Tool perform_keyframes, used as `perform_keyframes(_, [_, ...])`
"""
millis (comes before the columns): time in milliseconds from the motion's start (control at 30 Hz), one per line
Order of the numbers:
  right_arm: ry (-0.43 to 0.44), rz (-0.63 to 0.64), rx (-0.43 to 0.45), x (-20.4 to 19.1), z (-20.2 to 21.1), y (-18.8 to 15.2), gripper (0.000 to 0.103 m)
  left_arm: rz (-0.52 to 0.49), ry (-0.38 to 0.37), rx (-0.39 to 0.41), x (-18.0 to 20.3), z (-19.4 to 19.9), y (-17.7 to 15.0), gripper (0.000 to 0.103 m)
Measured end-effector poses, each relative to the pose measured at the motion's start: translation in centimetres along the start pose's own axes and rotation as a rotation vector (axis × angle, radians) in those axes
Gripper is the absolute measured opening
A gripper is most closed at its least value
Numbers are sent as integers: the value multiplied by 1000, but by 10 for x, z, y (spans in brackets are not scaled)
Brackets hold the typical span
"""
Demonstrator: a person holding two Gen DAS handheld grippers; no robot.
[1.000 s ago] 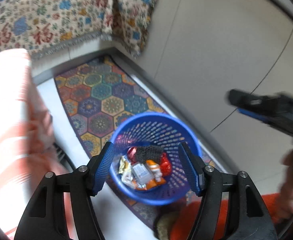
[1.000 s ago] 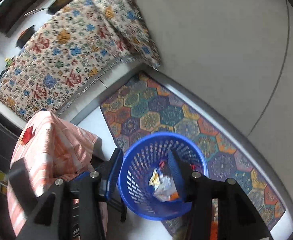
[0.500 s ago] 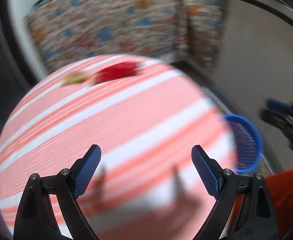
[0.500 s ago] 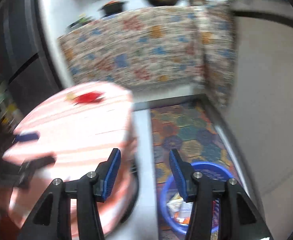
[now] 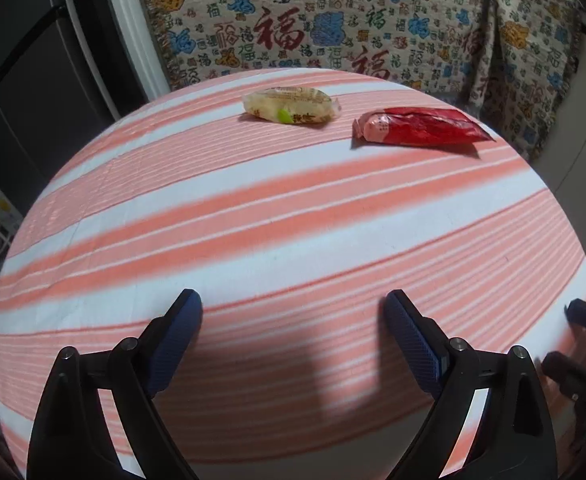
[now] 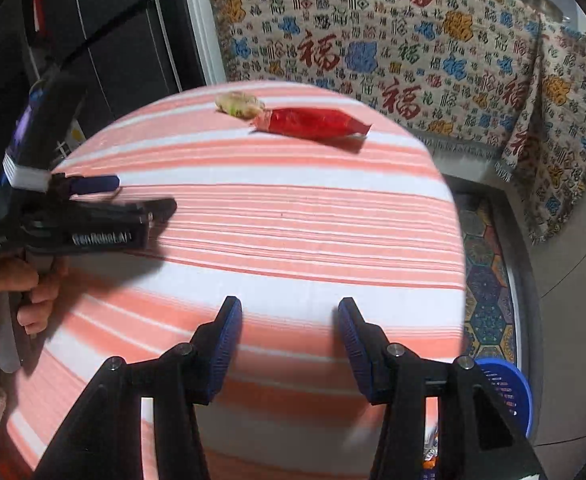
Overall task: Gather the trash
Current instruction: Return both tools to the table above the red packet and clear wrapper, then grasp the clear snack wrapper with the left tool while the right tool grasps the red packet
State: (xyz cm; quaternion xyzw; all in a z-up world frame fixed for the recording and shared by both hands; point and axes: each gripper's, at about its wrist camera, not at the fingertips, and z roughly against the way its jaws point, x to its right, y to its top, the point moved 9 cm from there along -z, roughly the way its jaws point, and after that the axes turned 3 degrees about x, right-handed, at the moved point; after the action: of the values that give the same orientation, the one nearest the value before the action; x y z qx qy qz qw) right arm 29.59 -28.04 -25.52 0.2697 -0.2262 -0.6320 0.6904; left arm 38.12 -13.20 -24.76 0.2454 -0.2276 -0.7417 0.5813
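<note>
With both grippers empty above the striped bench [image 5: 293, 220], the step in hand is the reach for more trash: a pale snack wrapper [image 5: 291, 106] and a red wrapper [image 5: 421, 126] lie side by side at the far edge. The left gripper [image 5: 293, 320] has just been opening and stands released with nothing between its jaws; the right gripper [image 6: 289, 332] is partly parted, also empty. Next comes carrying the jaws forward over one wrapper, closing, then bringing it to the blue basket [image 6: 509, 392] on the floor.

Red wrapper [image 6: 313, 123] touching pale wrapper [image 6: 240, 105] on striped table [image 6: 293, 216]; blue basket [image 6: 511, 390] lower right
</note>
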Motion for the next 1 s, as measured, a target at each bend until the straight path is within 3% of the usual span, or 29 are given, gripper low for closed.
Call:
perform_keyframes(267, [-35,69,39,-12,-8,1,62,-14,34,37,-2,-9,16,94])
perform_keyframes(600, [-47,67,78,-15,-10,4,65,-1,42,60,-6,-12,28,94])
perform_keyframes(667, [-47,68,87,-15,-10,3,65,39,16,59,-8,-13,45,93])
perform_keyframes(833, [-53,68,99,-16,-10,3,65,283,-139,46,-15,-36,126,93])
perform_keyframes(1000, [-55,71,106,-16,-10,3,65,383,-109,-59,-17,-94,151,93])
